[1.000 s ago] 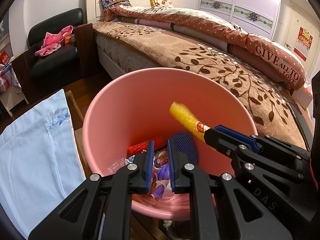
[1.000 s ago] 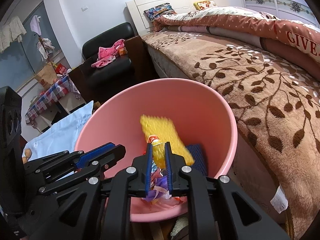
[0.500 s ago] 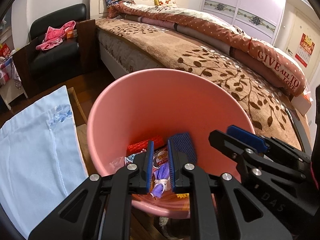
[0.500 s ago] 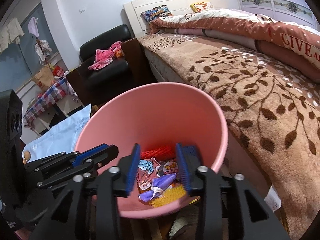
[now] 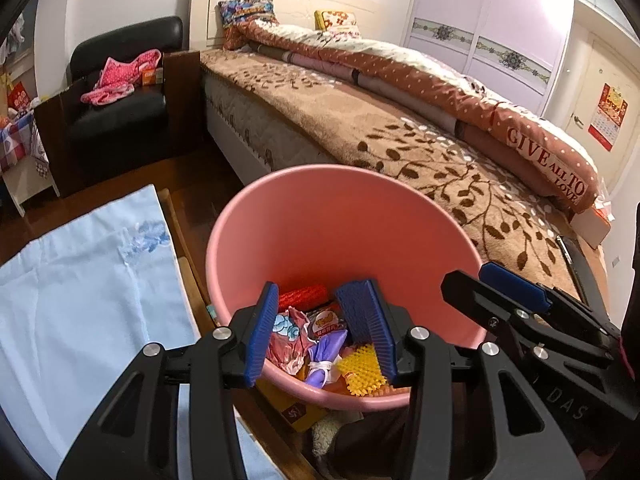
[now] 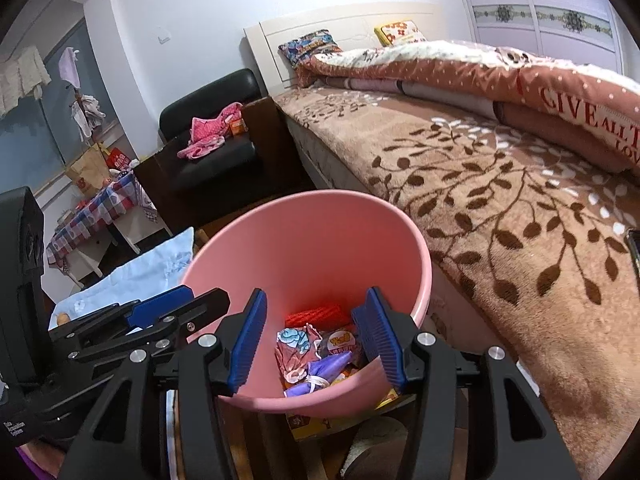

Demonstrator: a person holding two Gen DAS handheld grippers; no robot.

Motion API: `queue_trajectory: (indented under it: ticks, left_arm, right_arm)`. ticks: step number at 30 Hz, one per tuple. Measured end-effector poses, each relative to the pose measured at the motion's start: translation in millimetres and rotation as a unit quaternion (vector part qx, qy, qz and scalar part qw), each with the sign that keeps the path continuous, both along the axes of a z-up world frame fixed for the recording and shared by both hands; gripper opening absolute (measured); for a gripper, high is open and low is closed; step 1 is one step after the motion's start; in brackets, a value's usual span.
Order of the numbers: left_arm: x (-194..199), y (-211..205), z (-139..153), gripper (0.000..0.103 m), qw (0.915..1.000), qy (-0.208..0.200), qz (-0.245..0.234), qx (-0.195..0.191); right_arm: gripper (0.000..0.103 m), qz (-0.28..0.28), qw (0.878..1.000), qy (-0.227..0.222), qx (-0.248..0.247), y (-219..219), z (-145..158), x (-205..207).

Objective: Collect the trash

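Pink plastic fills the centre of both views: a round bin (image 5: pixel 344 216) stands on the floor just beside the bed (image 5: pixel 360 128), which runs across the upper right of each frame under a brown leaf-patterned blanket (image 6: pixel 500 208) and a rolled polka-dot quilt (image 5: pixel 420 76).

At the bottom of the bin lies the collected trash: a red ribbed wrapper (image 5: pixel 303 294) towards the back, a crumpled pink-and-blue wrapper (image 5: pixel 286 336) at the left, a small round-label packet (image 5: pixel 325 322) in the middle, a purple knotted bag (image 5: pixel 328 356) in front of it, and a yellow bristly piece (image 5: pixel 362 368) at the lower right of the pile.

The left gripper (image 5: pixel 326 334) hangs over the near rim in the lower centre of its view, its blue-padded jaws standing apart with nothing between them. The right gripper (image 6: pixel 318 338) sits likewise over the rim in its own view, jaws spread wide and holding nothing; in the left view it appears at the lower right edge.

A pale blue cloth (image 5: pixel 80 292) covers the lower left of the left view. A black armchair (image 5: pixel 120 96) with a pink garment (image 5: pixel 120 80) on its seat stands in the upper left, next to the headboard. A checked tablecloth (image 6: pixel 96 208) shows at the left edge of the right view.
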State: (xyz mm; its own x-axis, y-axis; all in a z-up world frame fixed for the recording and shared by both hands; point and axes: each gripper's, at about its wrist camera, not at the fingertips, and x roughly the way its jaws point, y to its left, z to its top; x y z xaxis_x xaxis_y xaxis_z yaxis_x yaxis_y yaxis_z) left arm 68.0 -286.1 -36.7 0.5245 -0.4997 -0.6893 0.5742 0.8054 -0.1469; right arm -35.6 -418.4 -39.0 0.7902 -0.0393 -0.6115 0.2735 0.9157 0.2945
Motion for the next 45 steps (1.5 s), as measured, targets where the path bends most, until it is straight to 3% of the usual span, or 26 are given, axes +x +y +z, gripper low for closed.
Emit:
queue_trajectory:
  ticks: [21,30,34,45]
  left_arm:
    - [-49.6,37.1,60.0,0.045,0.9970,-0.070,-0.002,-0.032]
    - [-65.6,56.7,71.9,0.045,0.9960,-0.080,0.010,-0.038]
    - [-69.1,65.4,76.0,0.045,0.9954,-0.082,0.018,-0.045]
    - [-77.3,82.2,81.0,0.045,0.9945,-0.088,0.028,-0.050]
  right_arm:
    - [0.052,0.014,0.996,-0.071,-0.042,45.6,64.0,-55.4]
    - [0.060,0.011,0.994,-0.085,-0.061,64.0,77.0,-71.3]
    - [0.070,-0.012,0.994,-0.093,-0.056,67.9,78.9,-78.8]
    - [0.070,-0.014,0.991,-0.099,-0.088,88.2,88.7,-86.6]
